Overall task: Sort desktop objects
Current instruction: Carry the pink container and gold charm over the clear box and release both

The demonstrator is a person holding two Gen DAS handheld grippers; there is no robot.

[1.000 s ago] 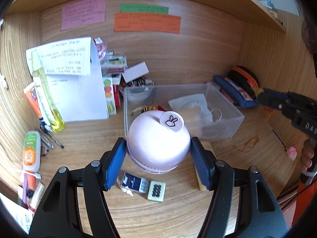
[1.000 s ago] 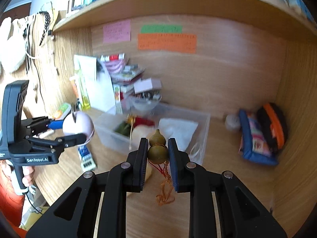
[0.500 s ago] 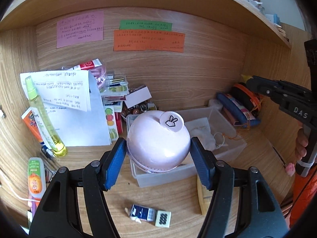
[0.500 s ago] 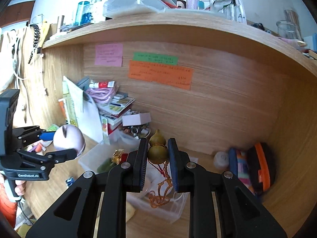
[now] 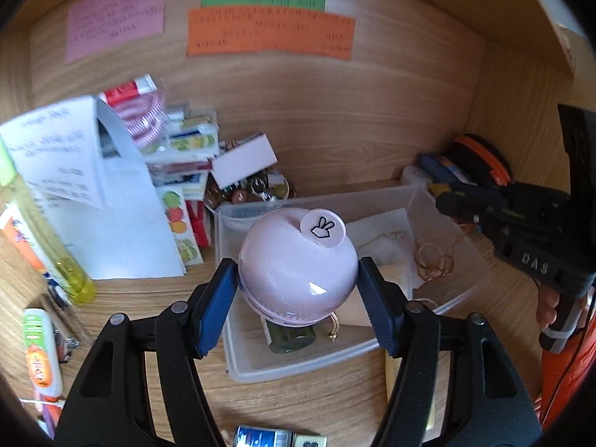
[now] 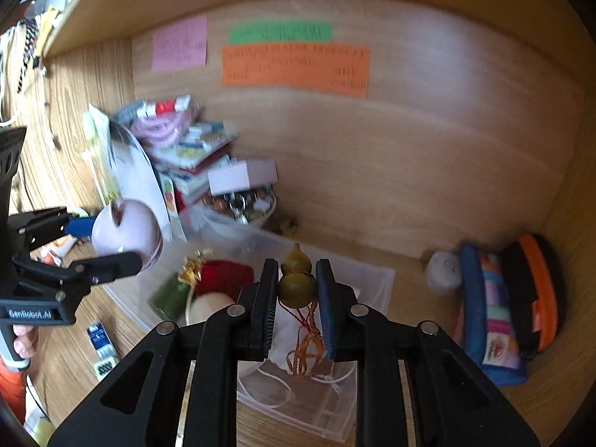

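My left gripper (image 5: 298, 283) is shut on a round pale-pink gadget (image 5: 294, 268) with a white rabbit-hand button on top, held above the near left part of a clear plastic bin (image 5: 260, 368). My right gripper (image 6: 296, 294) is shut on a small brown gourd charm (image 6: 296, 283) whose red-orange tassel (image 6: 303, 350) hangs over the bin (image 6: 372, 283). Inside the bin lie a green bottle (image 5: 294, 335), white paper and a thin gold chain (image 5: 434, 260). In the right wrist view the left gripper (image 6: 123, 246) with the pink gadget (image 6: 123, 231) shows at the left.
Papers, books and a bowl of trinkets (image 5: 253, 190) crowd the back left. A yellow bottle (image 5: 63, 260) and tubes stand at the left. Pencil cases (image 6: 491, 309) lie in the right corner. A small blue packet (image 5: 264, 437) lies on the desk in front.
Both grippers have moved forward over the bin, each keeping its hold. The bin now sits beneath the pink gadget, and the gourd's tassel hangs above the bin.
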